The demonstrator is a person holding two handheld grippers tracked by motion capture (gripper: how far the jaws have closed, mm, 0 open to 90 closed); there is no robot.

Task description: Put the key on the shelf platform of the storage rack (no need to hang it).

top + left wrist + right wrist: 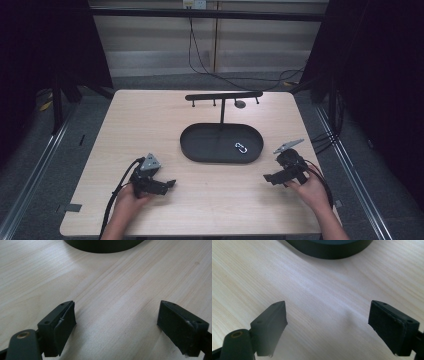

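Note:
A black oval tray (200, 145) lies at the table's middle, with a thin T-shaped hanger stand (223, 96) rising from its far side. A small silver carabiner (241, 148) rests inside the tray toward its right end. My left gripper (169, 185) rests low on the wooden table near the front left, jaws wide apart with bare wood between them (116, 322). My right gripper (269, 178) sits at the front right, also open and empty (327, 323). The tray's dark rim (105, 246) (329, 248) lies just ahead of each gripper.
The light wooden table (150, 120) has bare room on both sides of the tray and along the front. A small grey disc (240, 104) lies beyond the stand. Cables (210, 65) trail over the floor behind the table, and metal rails run along both sides.

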